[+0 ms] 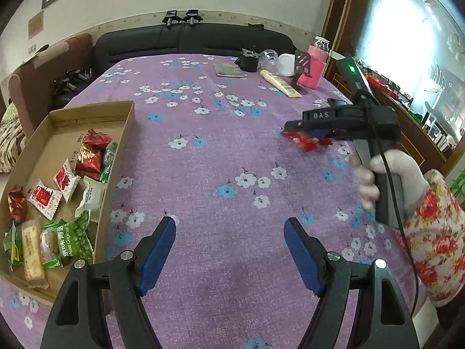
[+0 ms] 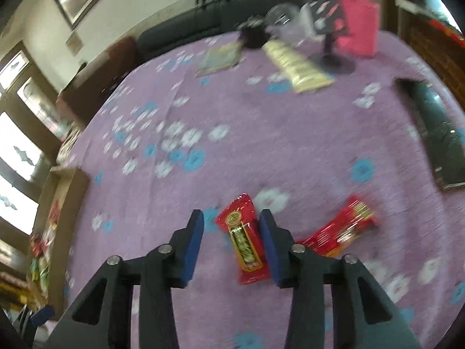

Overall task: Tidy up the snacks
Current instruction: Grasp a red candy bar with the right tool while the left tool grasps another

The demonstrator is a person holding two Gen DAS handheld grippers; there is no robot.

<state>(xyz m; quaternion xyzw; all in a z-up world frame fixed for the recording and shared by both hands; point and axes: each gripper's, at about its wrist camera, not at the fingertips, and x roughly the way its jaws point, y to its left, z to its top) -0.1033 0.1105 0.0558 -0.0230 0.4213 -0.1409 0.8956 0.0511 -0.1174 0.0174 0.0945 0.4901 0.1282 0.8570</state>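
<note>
A shallow cardboard box (image 1: pixel 123 157) at the table's left holds several snack packets, red, white and green. My left gripper (image 1: pixel 229 250) hovers open over bare purple cloth beside the box, nothing between its fingers. In the right wrist view a red snack packet (image 2: pixel 247 241) lies on the cloth between the fingers of my right gripper (image 2: pixel 232 245). The packet sits close to the right finger and a gap shows at the left pad. A second red packet (image 2: pixel 343 229) lies just to the right. The left wrist view shows the right gripper (image 1: pixel 290 129) low over these red packets (image 1: pixel 308 142), held by a gloved hand (image 1: pixel 386 180).
At the far side of the table (image 1: pixel 221 151) stand a pink container (image 1: pixel 315 67), a black phone stand (image 1: pixel 300 72), a cream tube (image 1: pixel 280 83), a clear cup (image 1: pixel 268 58) and a booklet (image 1: pixel 229 69). A dark flat device (image 2: pixel 436 133) lies at the right edge. A dark sofa (image 1: pixel 191 37) is behind.
</note>
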